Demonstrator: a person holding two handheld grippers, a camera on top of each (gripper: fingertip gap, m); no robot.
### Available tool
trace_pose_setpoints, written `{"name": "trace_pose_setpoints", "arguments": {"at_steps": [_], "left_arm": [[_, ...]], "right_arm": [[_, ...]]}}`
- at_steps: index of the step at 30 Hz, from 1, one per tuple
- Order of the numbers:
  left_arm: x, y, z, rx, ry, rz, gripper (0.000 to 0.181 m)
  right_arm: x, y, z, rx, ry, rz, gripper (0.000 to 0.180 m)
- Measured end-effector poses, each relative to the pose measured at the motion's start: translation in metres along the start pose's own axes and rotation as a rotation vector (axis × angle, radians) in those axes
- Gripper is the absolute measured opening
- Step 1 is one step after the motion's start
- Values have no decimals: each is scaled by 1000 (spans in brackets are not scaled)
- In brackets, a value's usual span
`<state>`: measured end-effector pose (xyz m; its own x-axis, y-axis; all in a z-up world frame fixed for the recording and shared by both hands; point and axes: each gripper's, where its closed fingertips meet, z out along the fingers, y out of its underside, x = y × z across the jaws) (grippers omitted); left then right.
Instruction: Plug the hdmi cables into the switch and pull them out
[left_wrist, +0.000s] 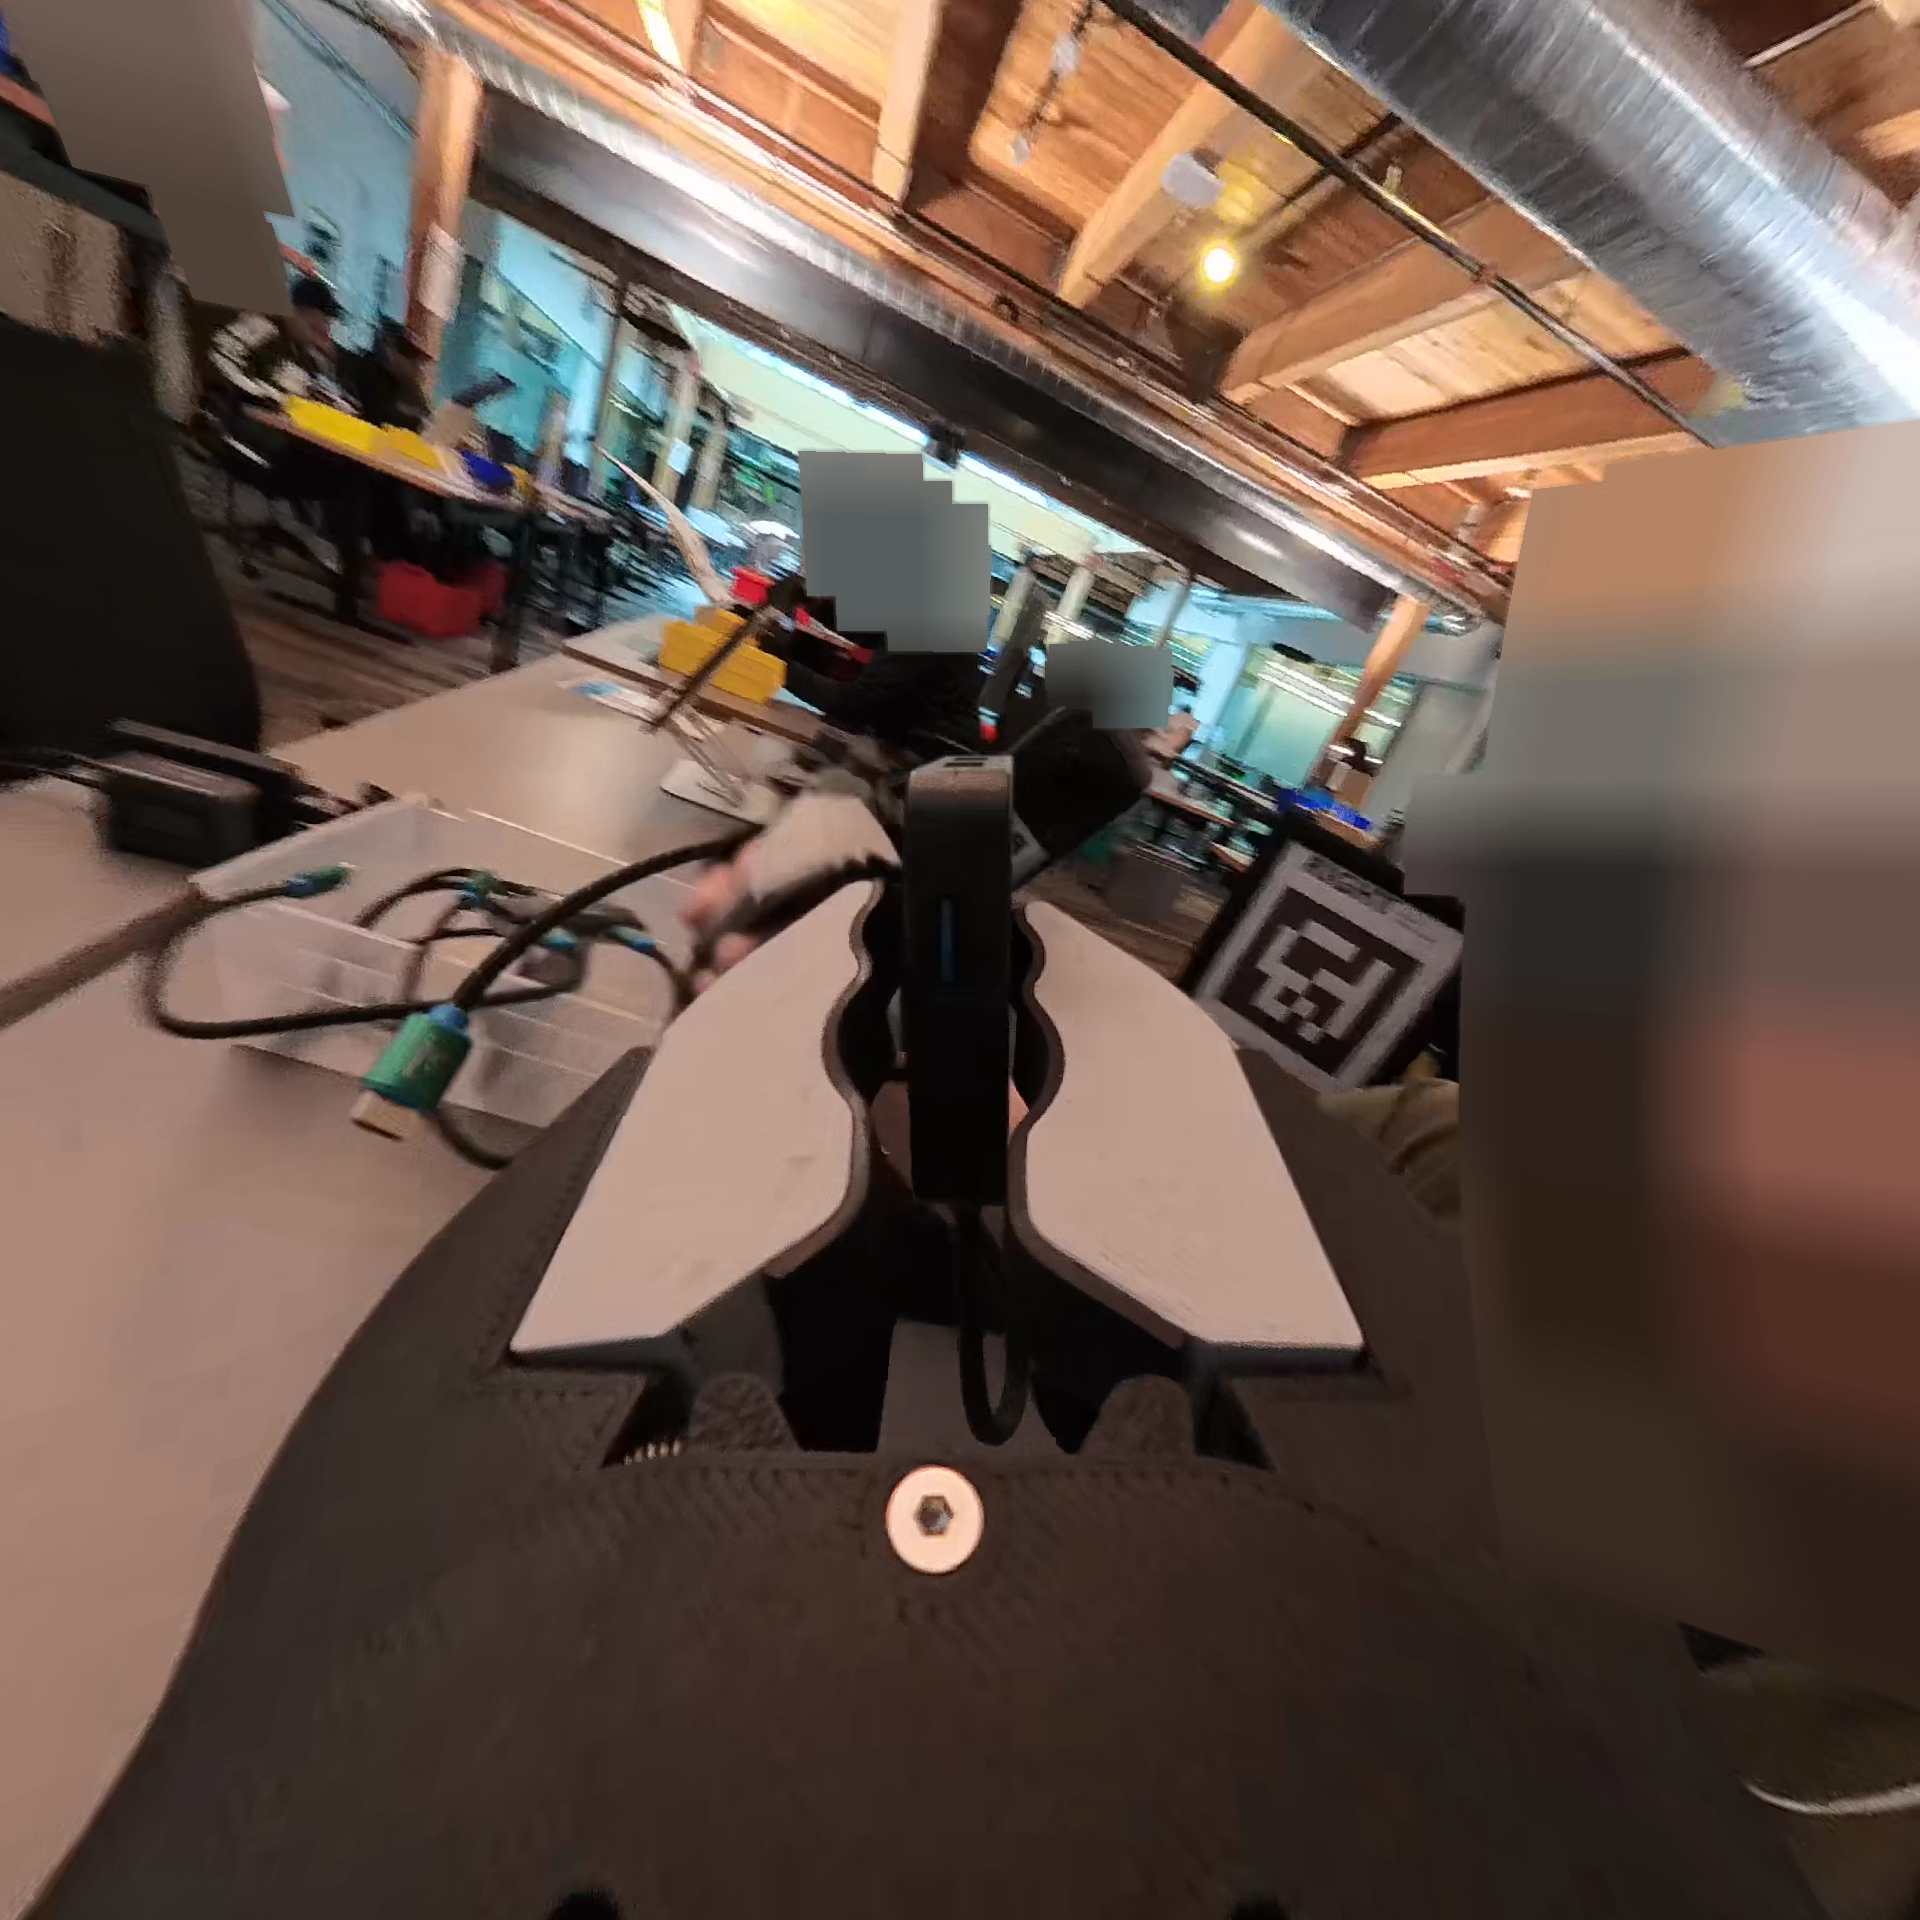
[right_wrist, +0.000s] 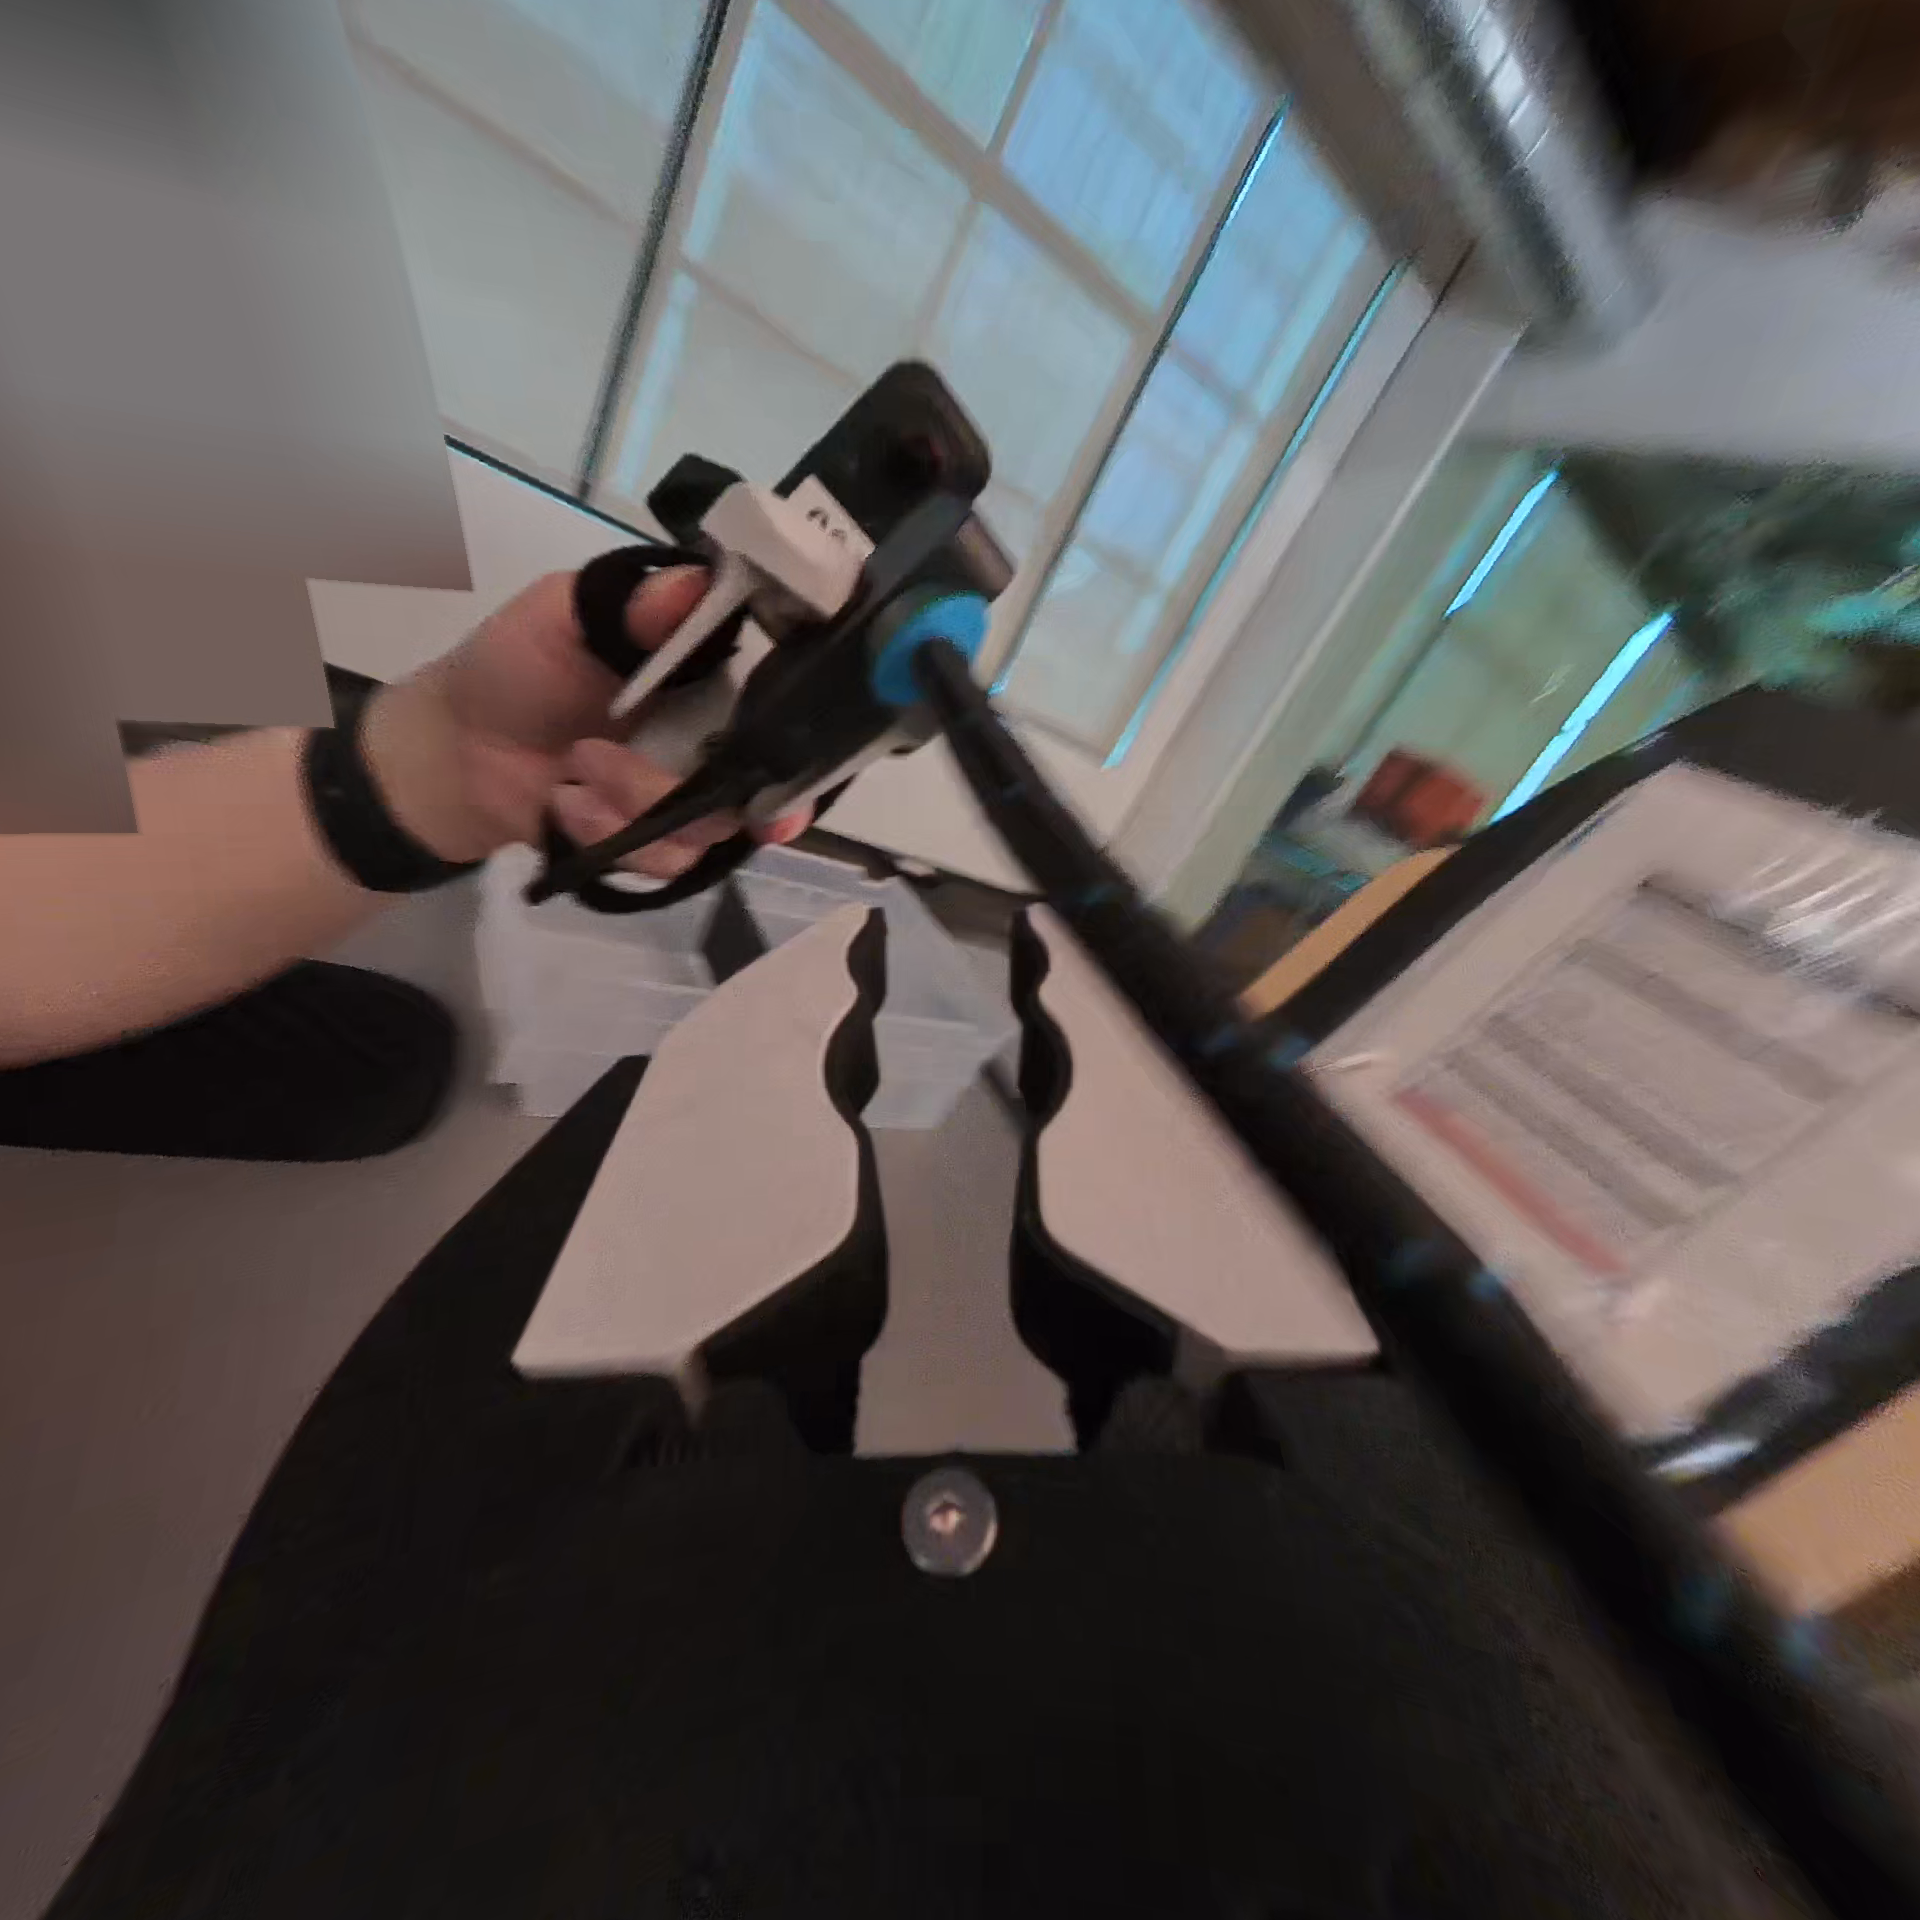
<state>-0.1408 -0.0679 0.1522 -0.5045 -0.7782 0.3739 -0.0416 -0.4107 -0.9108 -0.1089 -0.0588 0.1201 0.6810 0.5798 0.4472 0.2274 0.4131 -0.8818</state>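
In the left wrist view my left gripper (left_wrist: 951, 899) is shut on the black switch (left_wrist: 956, 997). The switch stands upright between the fingers, raised off the table, with its short lead (left_wrist: 987, 1361) hanging below. In the right wrist view my right gripper (right_wrist: 945, 920) has its fingers slightly apart, with nothing between them. A black HDMI cable (right_wrist: 1122, 894) with a blue collar (right_wrist: 930, 636) runs from the left gripper's tip across my right finger; it seems plugged into the switch. A hand (right_wrist: 499, 717) holds the left gripper.
Loose HDMI cables with green plugs (left_wrist: 410, 1070) lie over a clear plastic bin (left_wrist: 343, 935) on the grey table (left_wrist: 156, 1299). A black adapter (left_wrist: 177, 816) sits at far left. A square marker tag (left_wrist: 1330, 966) shows on the right. A white slatted box (right_wrist: 1662, 1039) stands to the right.
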Motion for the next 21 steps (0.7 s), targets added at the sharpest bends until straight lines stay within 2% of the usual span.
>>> {"name": "trace_pose_setpoints", "arguments": {"at_steps": [1, 3, 5, 6, 8, 10, 12, 14, 19, 21], "left_arm": [[-4, -5, -7, 20, -29, 16, 19], [-11, -15, -22, 57, -67, 38, 19], [-22, -19, -34, 70, -128, 67, 19], [-27, -20, -39, 67, -156, 86, 19], [-35, -18, -46, 39, -207, 117, 19], [-40, -10, -46, -24, -235, 156, 19], [-41, 2, -40, -107, -241, 188, 19], [-40, 17, -32, -201, -236, 221, 19], [-34, 40, -11, -305, -164, 165, 19], [-35, 41, -8, -296, -153, 118, 19]], "right_arm": [[-6, 8, 5, -26, -51, 93, 14], [-44, 16, 11, -96, -313, 250, 11], [-75, 15, 10, -148, -483, 266, 9], [-84, 6, 10, -129, -504, 230, 8], [-86, -10, 11, -125, -437, 143, 10], [-61, -19, 12, -154, -219, 53, 14], [-34, -19, 4, -190, -48, -41, 17], [-11, -7, -3, -276, 52, -67, 26], [-11, 29, -4, -407, -3, -268, 35], [-8, 32, -2, -395, 27, -406, 22]]}}
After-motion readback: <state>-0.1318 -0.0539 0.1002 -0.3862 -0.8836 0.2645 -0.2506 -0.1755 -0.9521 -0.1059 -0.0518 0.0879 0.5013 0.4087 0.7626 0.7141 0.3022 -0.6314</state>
